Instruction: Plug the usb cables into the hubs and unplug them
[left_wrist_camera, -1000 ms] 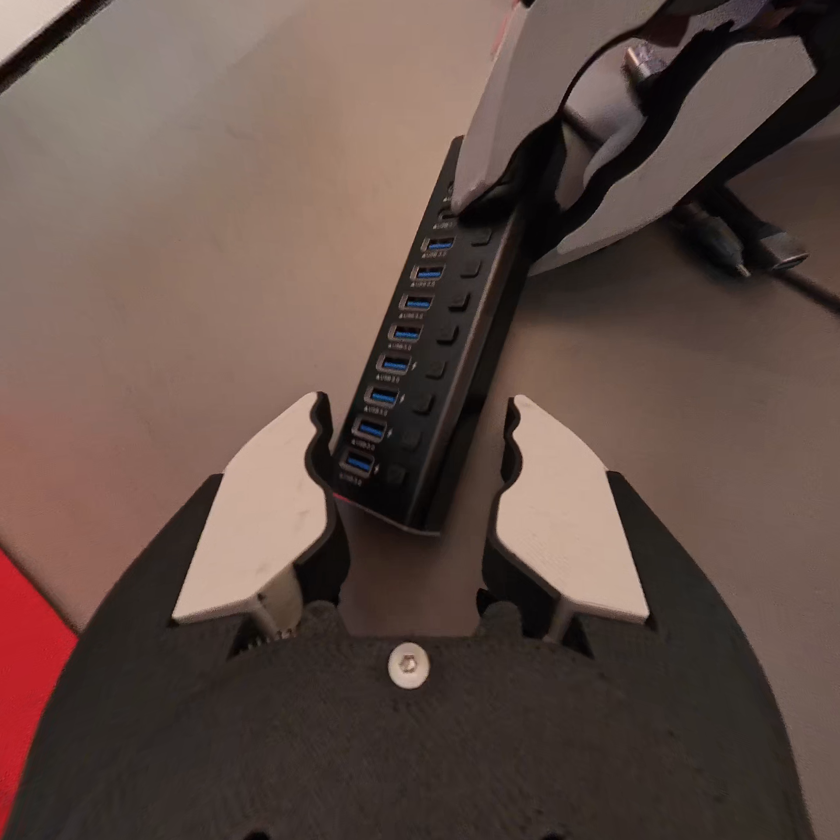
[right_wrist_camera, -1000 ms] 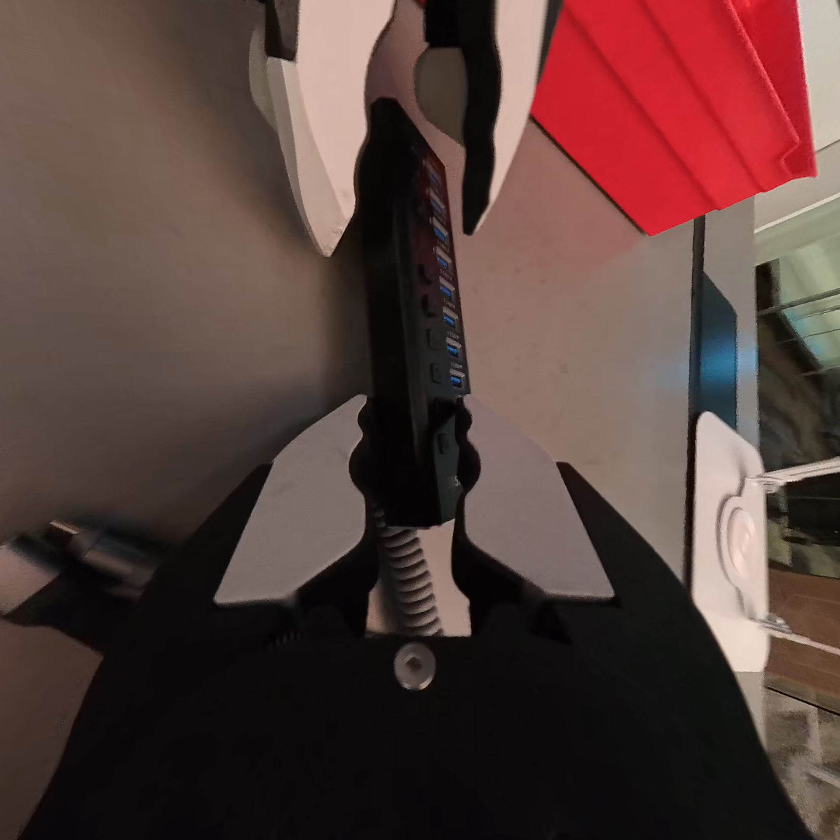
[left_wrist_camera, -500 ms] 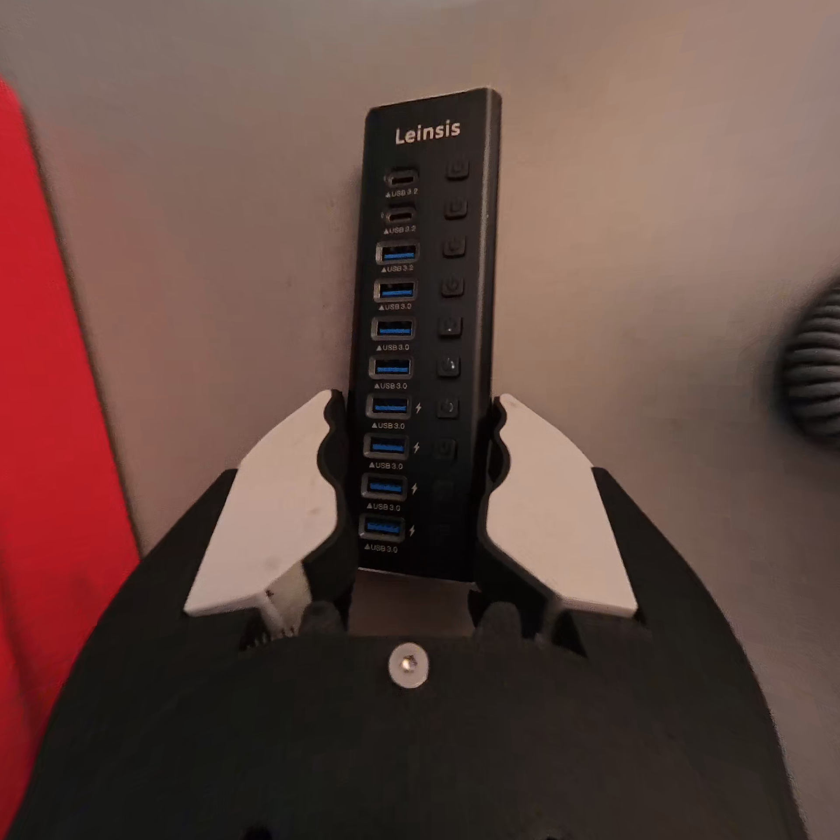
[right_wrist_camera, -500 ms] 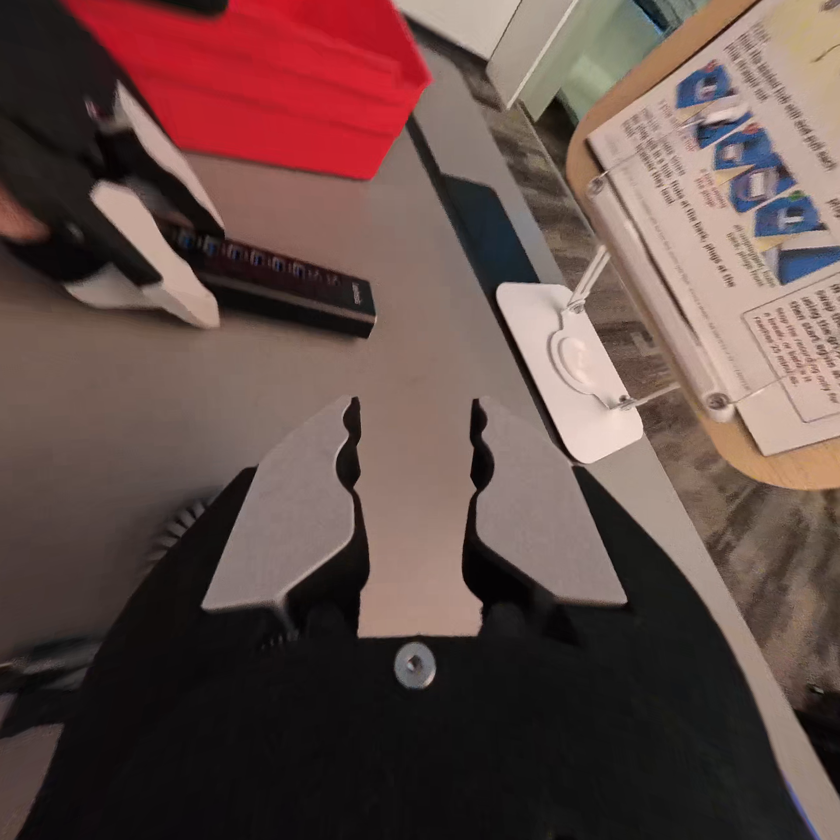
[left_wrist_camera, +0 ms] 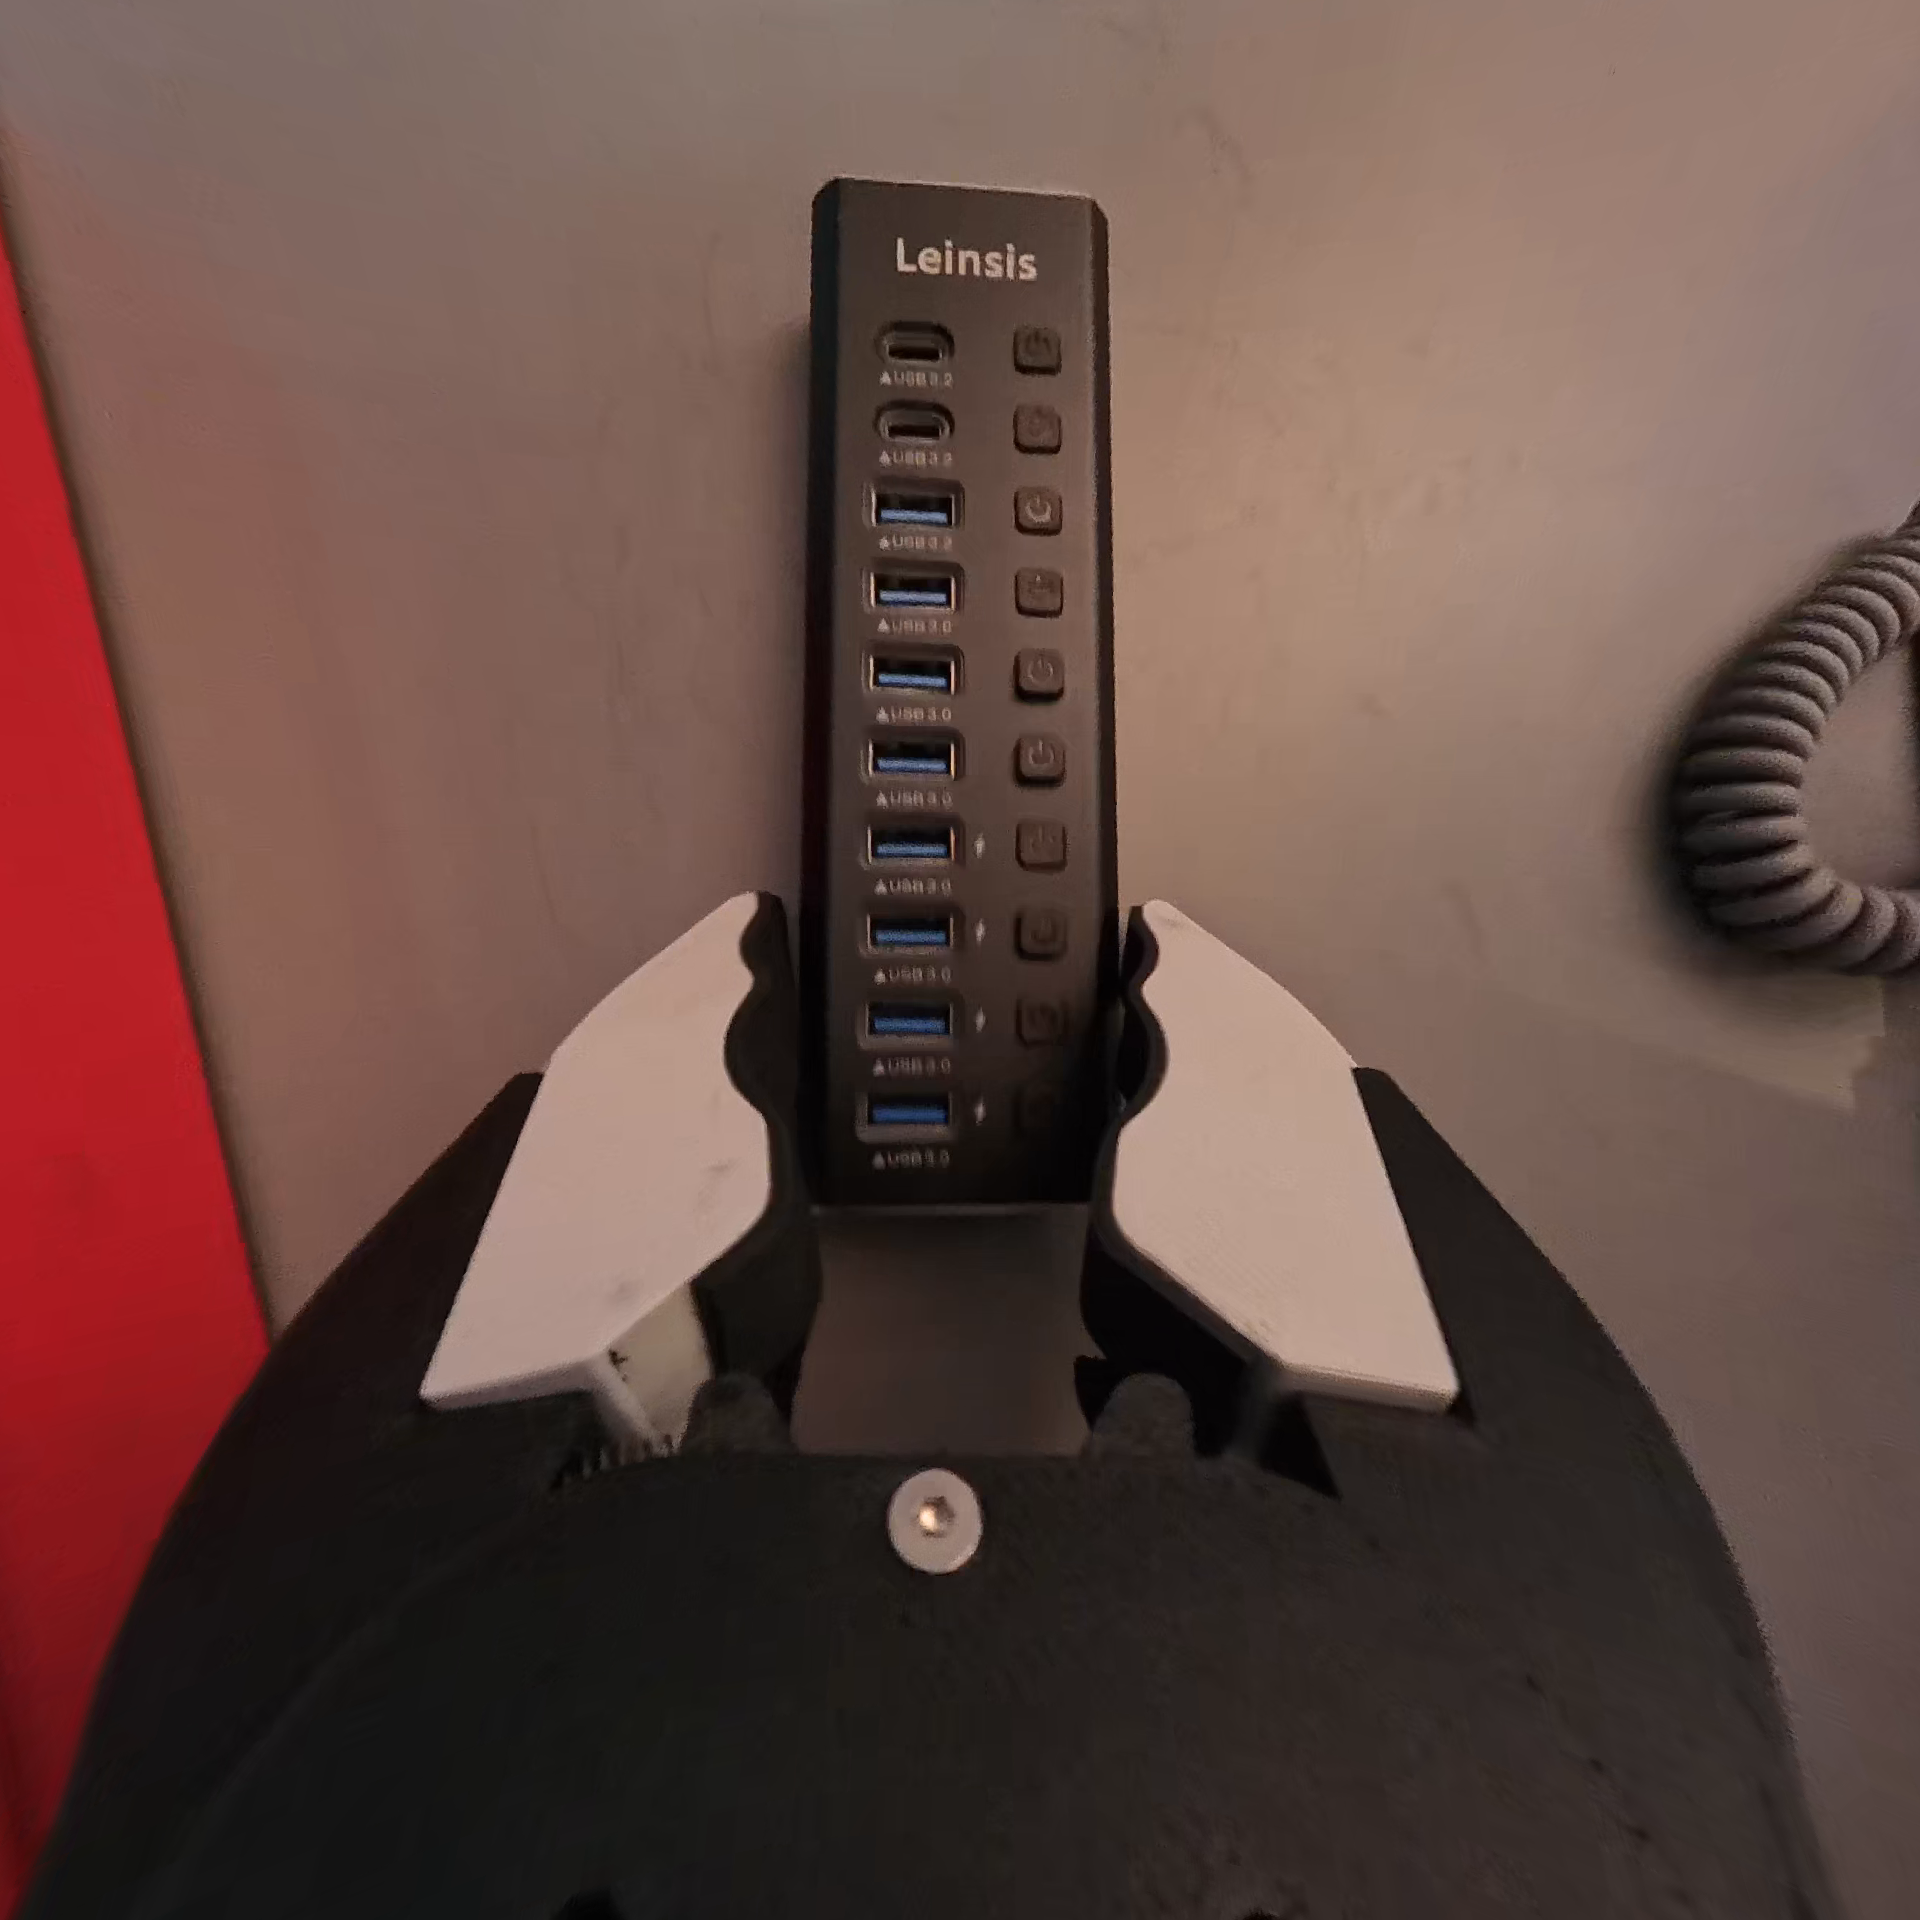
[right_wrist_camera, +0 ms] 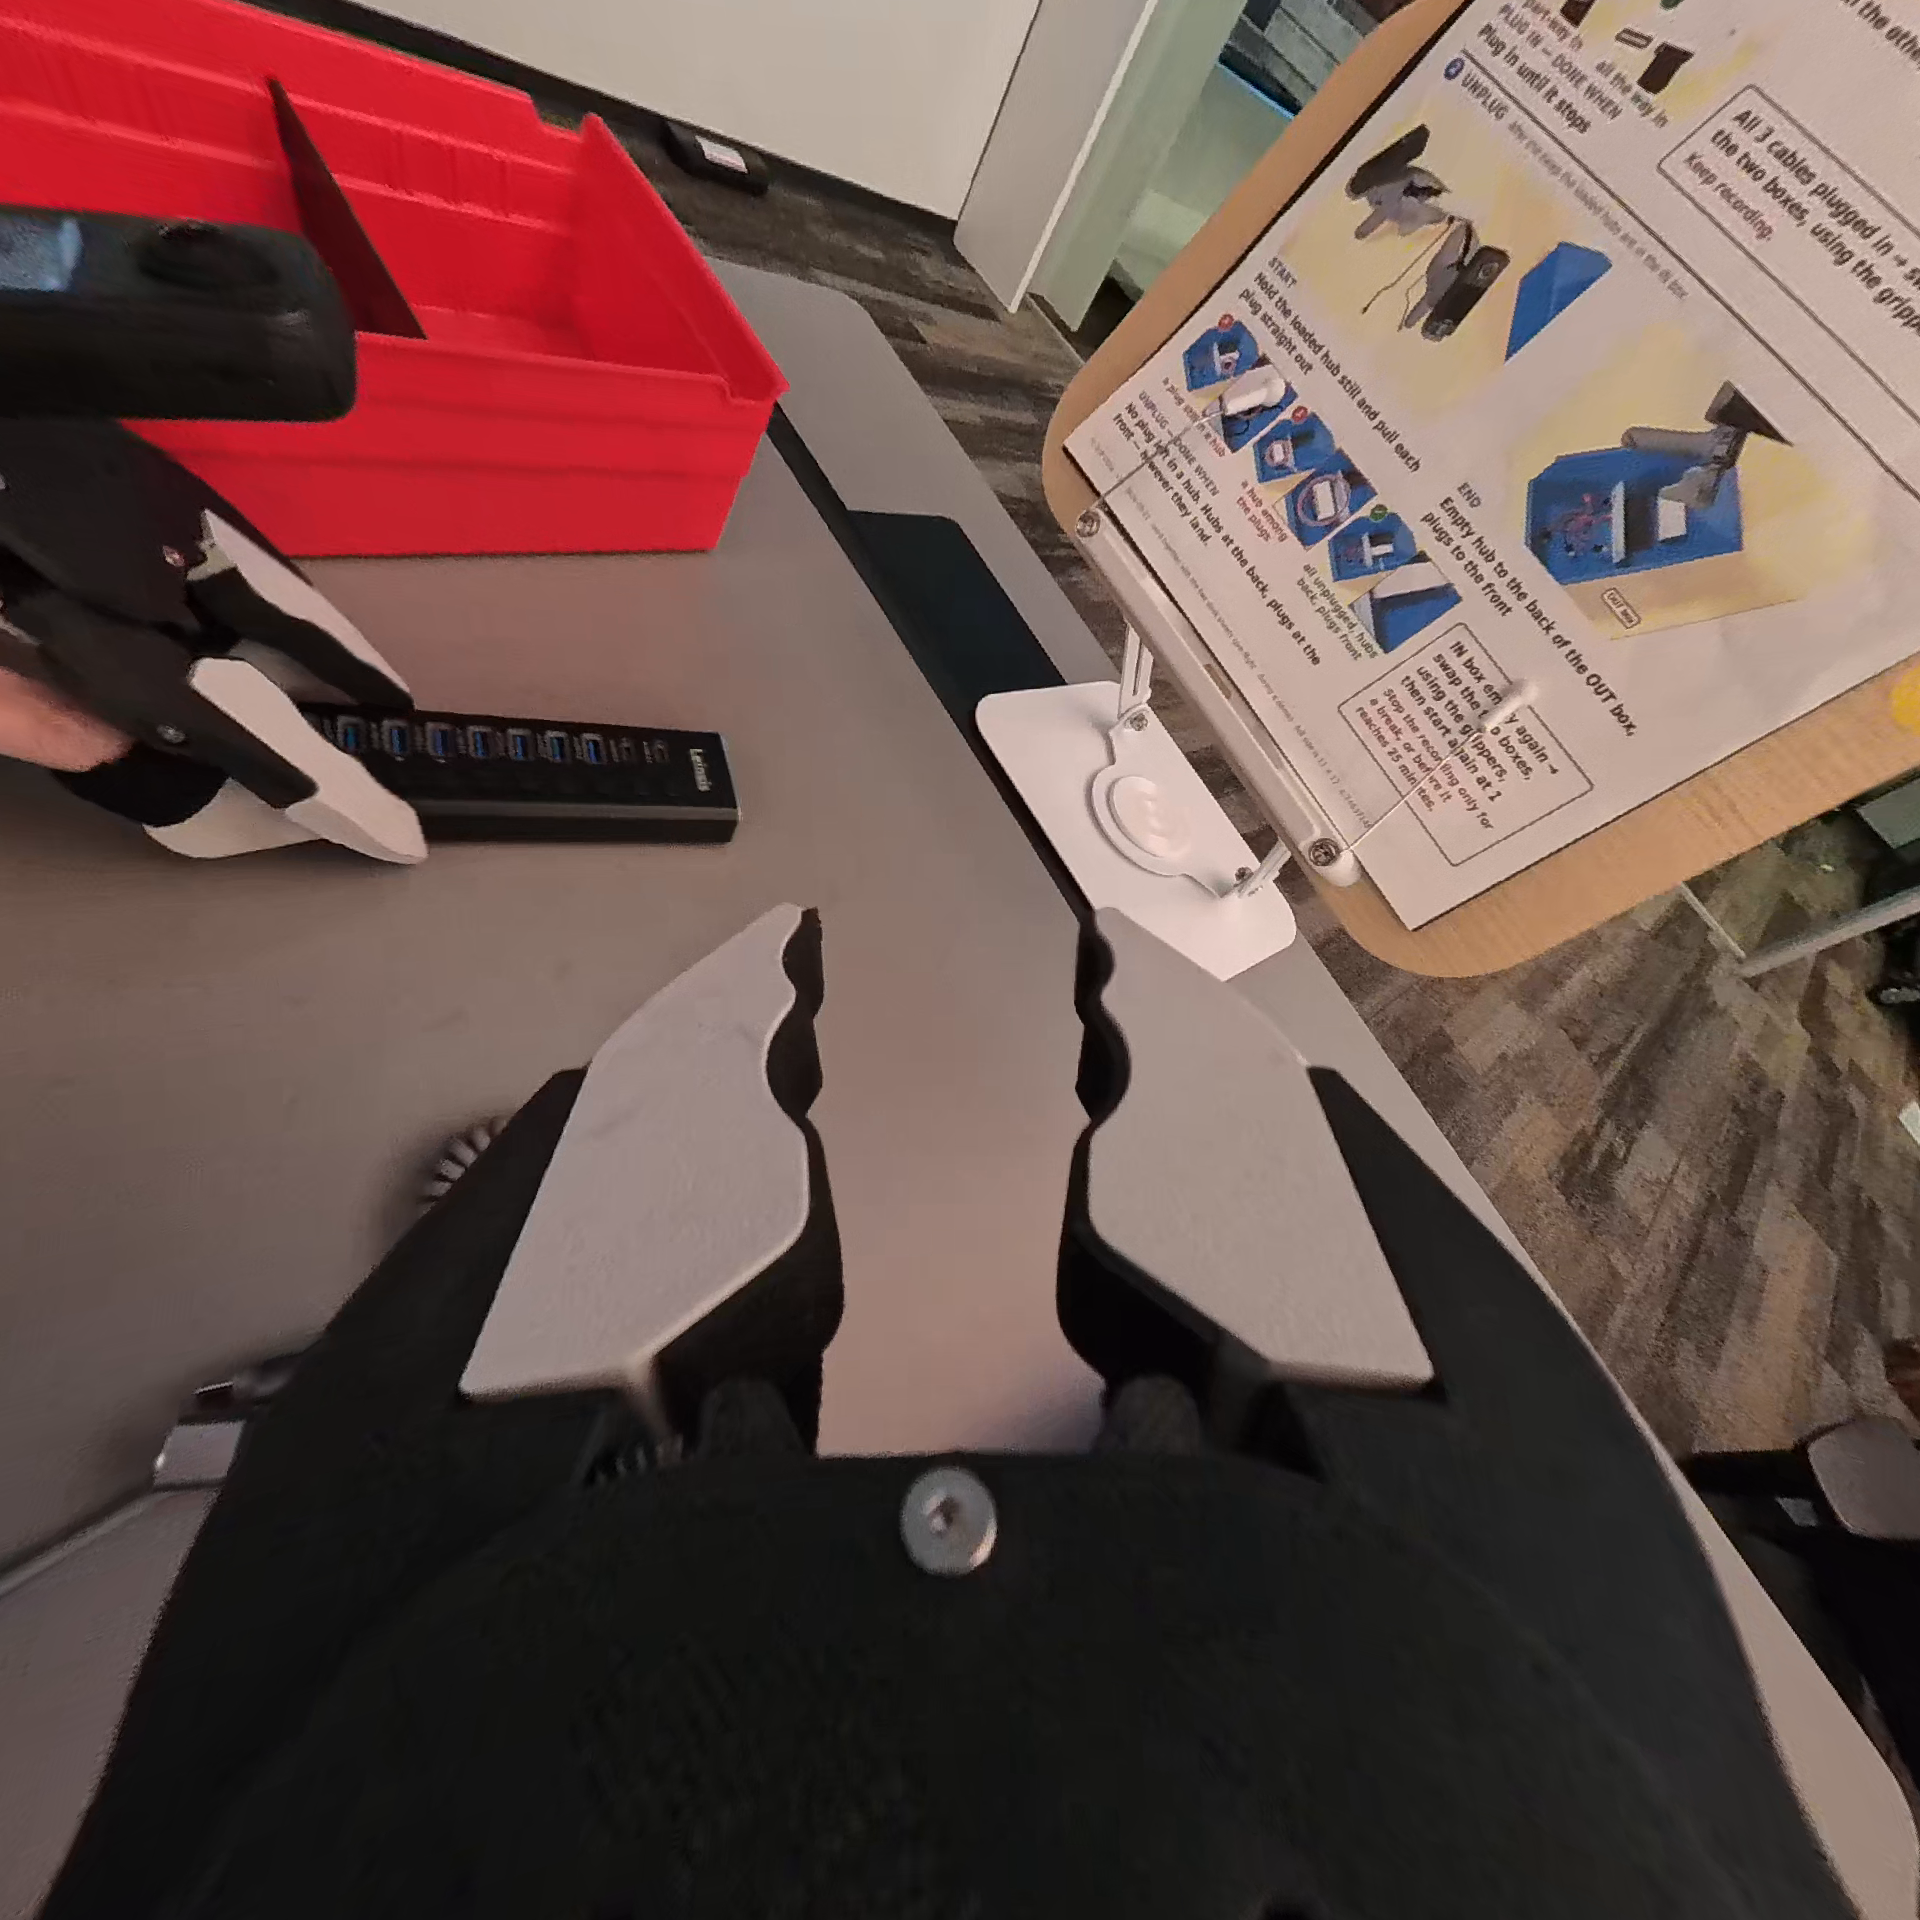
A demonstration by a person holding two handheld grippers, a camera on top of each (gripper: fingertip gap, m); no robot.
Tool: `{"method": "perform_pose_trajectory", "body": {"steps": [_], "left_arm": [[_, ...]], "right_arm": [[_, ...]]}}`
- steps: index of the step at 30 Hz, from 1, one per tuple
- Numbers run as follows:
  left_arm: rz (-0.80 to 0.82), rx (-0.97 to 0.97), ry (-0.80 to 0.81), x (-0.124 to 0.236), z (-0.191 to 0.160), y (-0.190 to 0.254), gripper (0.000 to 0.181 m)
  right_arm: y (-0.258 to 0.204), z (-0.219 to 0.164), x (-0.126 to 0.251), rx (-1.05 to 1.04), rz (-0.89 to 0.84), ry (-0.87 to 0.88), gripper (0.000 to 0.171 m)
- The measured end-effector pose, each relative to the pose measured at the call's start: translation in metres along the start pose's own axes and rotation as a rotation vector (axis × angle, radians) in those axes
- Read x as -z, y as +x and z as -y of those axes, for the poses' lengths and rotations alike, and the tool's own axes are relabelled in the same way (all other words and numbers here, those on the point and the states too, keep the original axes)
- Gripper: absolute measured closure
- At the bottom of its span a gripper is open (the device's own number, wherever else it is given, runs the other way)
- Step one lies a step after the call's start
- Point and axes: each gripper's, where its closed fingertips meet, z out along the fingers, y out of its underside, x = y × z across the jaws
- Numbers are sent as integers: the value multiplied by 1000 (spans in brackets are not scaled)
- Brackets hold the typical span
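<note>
A long black USB hub [left_wrist_camera: 961, 623] lies flat on the grey table, its row of ports empty and facing up. My left gripper [left_wrist_camera: 958, 920] is shut on its near end, with the pads pressing both long sides. In the right wrist view the hub [right_wrist_camera: 582, 774] lies at the left, with the left gripper [right_wrist_camera: 395, 764] on its far end. My right gripper [right_wrist_camera: 951, 925] is open and empty, above bare table to the right of the hub. A grey coiled cable [left_wrist_camera: 1766, 790] lies to the hub's right; its plug is out of view.
A red bin [right_wrist_camera: 499, 343] with a black divider stands behind the hub. A wooden board with an instruction sheet [right_wrist_camera: 1507, 436] stands on a white stand [right_wrist_camera: 1143, 821] at the table's right edge. Carpeted floor lies beyond that edge.
The left gripper closed on the hub's end and lined up with it. The right gripper let go of the hub's other end, pulled back and turned away to the right.
</note>
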Motion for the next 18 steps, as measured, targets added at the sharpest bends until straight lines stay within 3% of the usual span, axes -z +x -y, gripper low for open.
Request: {"method": "perform_pose_trajectory", "body": {"steps": [5,11,15,18], "left_arm": [[2,-115,-245,-5,1,1,122],[-142,-74,-494,4,-2,4,122],[-301,4,-468,15,-3,22,122],[-438,73,-442,21,-13,44,122]], "right_arm": [[-9,-12,-15,-51,27,-49,131],[-74,-42,-76,-681,350,-140,134],[-118,-41,-99,-1157,638,-117,132],[-140,-61,-111,-1249,696,-236,127]]}}
